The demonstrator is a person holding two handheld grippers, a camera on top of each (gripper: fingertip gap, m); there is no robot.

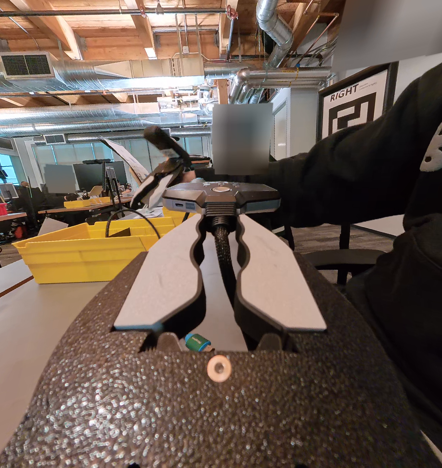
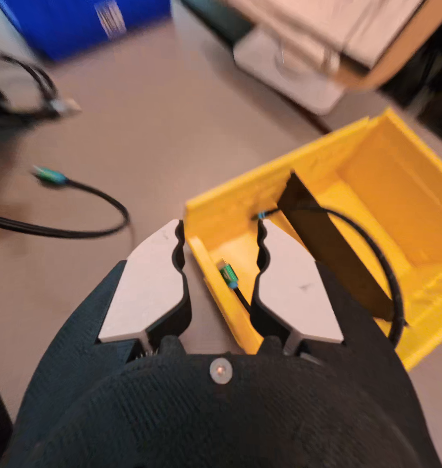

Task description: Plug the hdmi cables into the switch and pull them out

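Observation:
My left gripper [image 1: 220, 218] is shut on the ribbed cable neck of the black and grey HDMI switch [image 1: 221, 193] and holds it up off the table. The switch's braided cable [image 1: 223, 255] runs back between the fingers. An empty port shows on its left face. My right gripper [image 2: 220, 224] is open and empty over the near corner of a yellow bin [image 2: 324, 162]. A green HDMI plug [image 2: 228, 274] lies in that bin between the fingers. A second green plug [image 2: 50, 174] lies on the table at left. The right gripper also shows in the left wrist view [image 1: 151, 192], pointing down.
A black divider [image 2: 324, 243] and a looped black cable [image 2: 389, 263] are in the yellow bin, which also shows in the left wrist view [image 1: 80, 250]. A silver plug [image 2: 65, 107] and a blue bin [image 2: 83, 22] lie farther off. A green-blue plug [image 1: 198, 342] lies under the left gripper. A person's dark sleeve [image 1: 354, 177] is at right.

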